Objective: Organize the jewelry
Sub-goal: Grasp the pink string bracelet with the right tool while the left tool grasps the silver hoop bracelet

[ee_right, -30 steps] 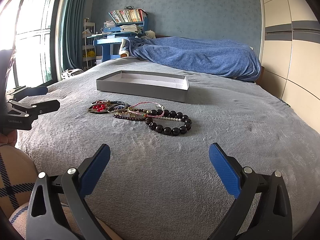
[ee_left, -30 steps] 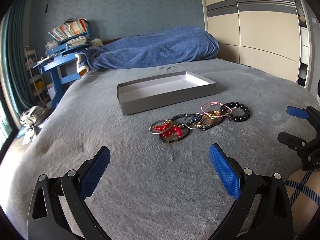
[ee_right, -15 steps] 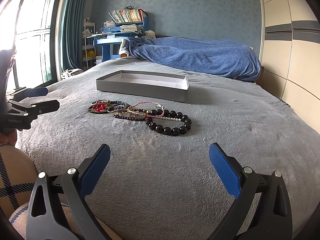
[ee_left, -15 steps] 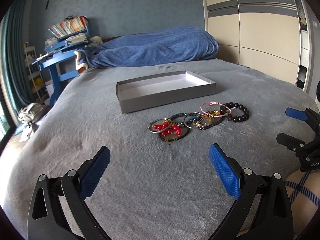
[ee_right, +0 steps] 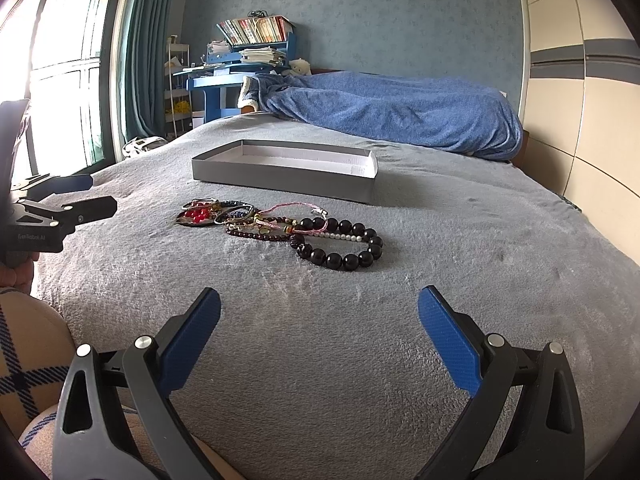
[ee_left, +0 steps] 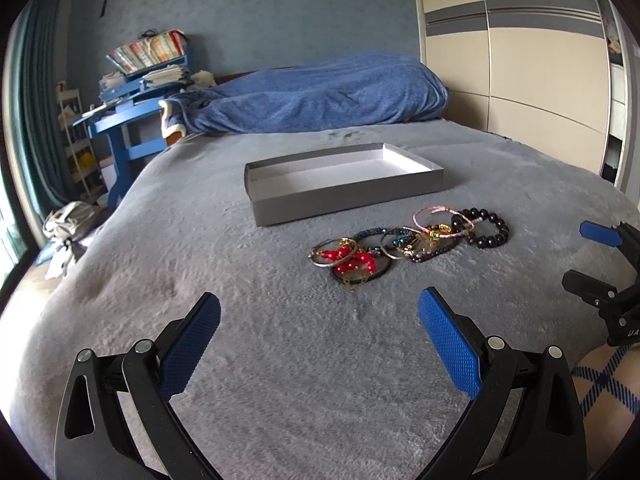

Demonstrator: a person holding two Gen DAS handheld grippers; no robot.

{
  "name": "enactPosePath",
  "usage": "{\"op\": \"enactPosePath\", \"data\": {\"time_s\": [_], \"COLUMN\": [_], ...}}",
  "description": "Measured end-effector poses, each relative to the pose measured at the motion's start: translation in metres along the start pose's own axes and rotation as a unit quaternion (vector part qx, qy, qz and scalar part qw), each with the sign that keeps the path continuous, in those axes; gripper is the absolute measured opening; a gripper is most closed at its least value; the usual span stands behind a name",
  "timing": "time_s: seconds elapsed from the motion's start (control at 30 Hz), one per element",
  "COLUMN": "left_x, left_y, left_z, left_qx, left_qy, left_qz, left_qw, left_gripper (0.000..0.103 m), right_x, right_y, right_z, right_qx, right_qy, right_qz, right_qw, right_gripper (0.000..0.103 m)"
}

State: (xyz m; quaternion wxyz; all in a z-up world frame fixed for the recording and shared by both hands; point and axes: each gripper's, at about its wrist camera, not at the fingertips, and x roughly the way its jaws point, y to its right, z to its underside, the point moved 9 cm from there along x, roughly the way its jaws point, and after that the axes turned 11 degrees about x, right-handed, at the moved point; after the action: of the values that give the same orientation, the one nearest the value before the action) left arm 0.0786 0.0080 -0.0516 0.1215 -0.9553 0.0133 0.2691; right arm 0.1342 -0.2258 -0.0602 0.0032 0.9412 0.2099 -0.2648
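- Left wrist view: the left gripper (ee_left: 319, 312) hangs over the grey bed (ee_left: 200, 264), its blue fingers (ee_left: 191, 346) spread wide with nothing between them. The box (ee_left: 348, 194) sits open in the middle of the bed; the bracelets (ee_left: 404, 242) lie in a loose row just in front of the box, on its near side, apart from it. The right gripper (ee_left: 592, 254) shows at the right edge, to the right of the box.
- Risk, as I judge it: the red-bead bracelet (ee_left: 352, 258) overlaps thin bangles and a dark loop, so a pinch there could drag several pieces at once or snag a chain.
- Right wrist view: the right gripper (ee_right: 319, 310) also has its fingers (ee_right: 448, 338) spread and empty. The black-bead bracelet (ee_right: 340, 246) lies nearest, in front of the box (ee_right: 284, 174), crossed by a pink cord (ee_right: 294, 210) and a small white-bead strand.
- Lifting the black beads could pull that cord along; the plush bed cover may also let thin pieces sink beneath the fingers.
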Motion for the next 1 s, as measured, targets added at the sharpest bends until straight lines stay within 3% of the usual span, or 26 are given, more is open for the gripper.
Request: {"op": "enactPosePath", "data": {"time_s": [0.23, 0.5, 0.77, 1.0], "left_x": [0.003, 0.002, 0.003, 0.005], "left_y": [-0.007, -0.004, 0.0, -0.001], "left_z": [0.003, 0.003, 0.003, 0.004], "left_qx": [-0.011, 0.001, 0.007, 0.001], "left_qy": [-0.011, -0.014, -0.013, -0.016], "left_qz": [-0.011, -0.02, -0.015, -0.007], "left_qw": [0.9998, 0.9997, 0.9998, 0.9999], "left_gripper": [0.098, 0.098, 0.098, 0.098], "right_x": [0.02, 0.053, 0.116, 0.161], "right_y": [0.005, -0.003, -0.008, -0.008], "right_z": [-0.003, -0.034, -0.063, -0.061], "right_qx": [0.009, 0.035, 0.032, -0.004], "right_qy": [-0.023, -0.053, -0.102, -0.16], "right_qz": [0.004, -0.021, -0.014, -0.003], "right_qw": [1.0, 0.998, 0.994, 0.987], "right_gripper": [0.092, 0.091, 0.071, 0.054]}}
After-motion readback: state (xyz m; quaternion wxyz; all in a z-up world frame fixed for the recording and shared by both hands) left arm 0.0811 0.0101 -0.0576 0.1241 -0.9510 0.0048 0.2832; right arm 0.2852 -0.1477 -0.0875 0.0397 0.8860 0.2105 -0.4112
